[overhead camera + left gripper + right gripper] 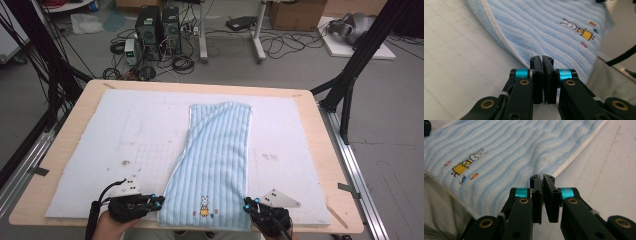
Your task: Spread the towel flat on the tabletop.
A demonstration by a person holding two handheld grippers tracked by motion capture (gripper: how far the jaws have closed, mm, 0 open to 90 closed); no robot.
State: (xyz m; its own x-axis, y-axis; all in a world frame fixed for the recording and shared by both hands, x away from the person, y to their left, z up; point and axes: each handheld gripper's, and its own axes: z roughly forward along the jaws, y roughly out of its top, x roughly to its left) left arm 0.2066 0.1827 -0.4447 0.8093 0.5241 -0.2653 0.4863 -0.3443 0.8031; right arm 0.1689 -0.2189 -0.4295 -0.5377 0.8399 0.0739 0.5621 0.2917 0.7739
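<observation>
On the left of the high view, the left gripper (159, 202) lies low over the white mat (125, 135), its tips just beside the near left corner of the blue towel (215, 160). The hand behind it is cut off by the bottom edge. In the left gripper view that gripper (542, 60) has its jaws pressed together, pad against pad, with nothing seen between them; the towel's white-piped edge (499, 35) runs just past the tips, and whether the tips touch the cloth is hard to tell.

In the middle lies one towel, ribbed and pale blue, stretched lengthwise from the near edge of the mat toward the far edge. Its far left corner is folded over diagonally, hiding the cloth beneath. One small rabbit picture (204, 206) sits near the near hem, with a few tiny coloured marks beside it, too small to name.

On the right, the right gripper (247, 202) sits at the towel's near right corner, its hand mostly cut off below. In the right gripper view this gripper (541, 178) has its jaws drawn nearly shut, a thin slit left between the pads, which grip nothing. The towel edge lies just ahead of them.

There are two grippers, one towel, one mat, one wooden table (320, 150).
</observation>
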